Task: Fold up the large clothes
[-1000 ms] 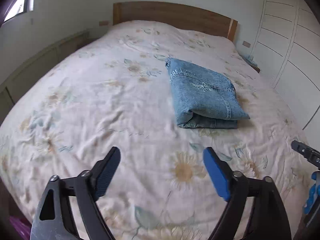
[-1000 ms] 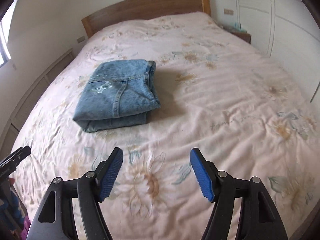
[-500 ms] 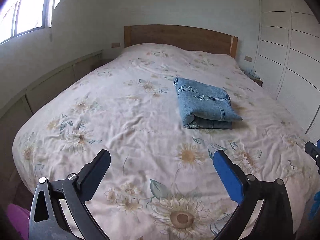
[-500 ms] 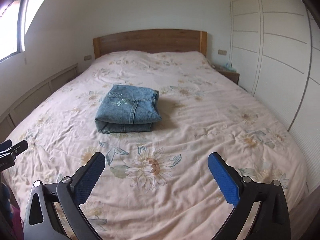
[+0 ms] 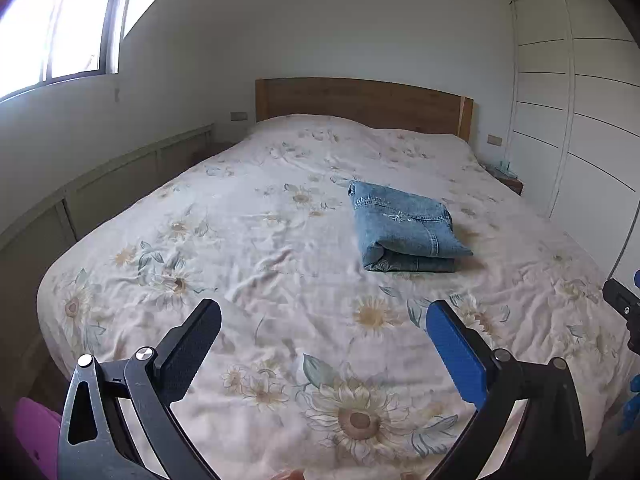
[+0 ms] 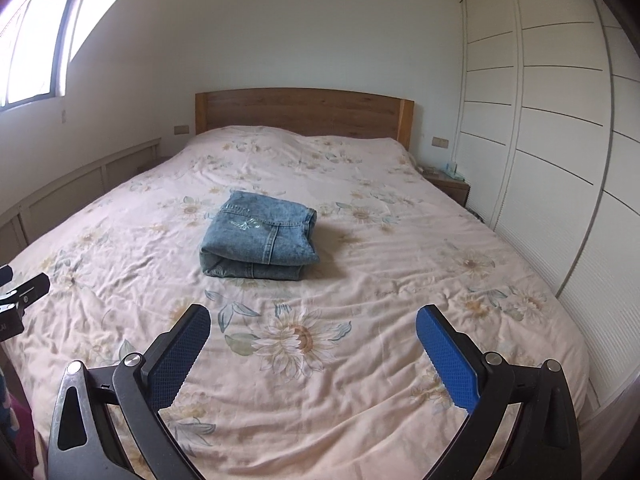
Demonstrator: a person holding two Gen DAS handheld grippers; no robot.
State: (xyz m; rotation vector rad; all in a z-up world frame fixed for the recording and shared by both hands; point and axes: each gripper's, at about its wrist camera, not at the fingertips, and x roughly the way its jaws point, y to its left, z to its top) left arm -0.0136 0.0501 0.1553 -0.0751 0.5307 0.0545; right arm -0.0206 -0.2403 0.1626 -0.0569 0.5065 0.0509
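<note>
Bedroom, floral-sheeted bed (image 5: pixel 280 248) fills the left wrist view, wooden headboard (image 5: pixel 360 100) at the far end, window (image 5: pixel 60 28) top left, white wardrobe (image 5: pixel 580 120) on the right. Folded jeans (image 5: pixel 404 228) lie on the bed, mid-right, well ahead of the left gripper (image 5: pixel 323 316). Its jaws are spread wide, nothing between them, held over the near end of the bed, well apart from the jeans. Part of the other gripper shows at the right edge.

Right wrist view: same bed (image 6: pixel 400 260), jeans (image 6: pixel 260 236) left of centre, rolled edge facing the camera. Right gripper (image 6: pixel 313 322) has jaws spread wide, empty, over the sunflower print near the foot. Headboard (image 6: pixel 304 110) behind, wardrobe (image 6: pixel 552 120) right, nightstand (image 6: pixel 448 184) beside it, window (image 6: pixel 32 40) top left.
</note>
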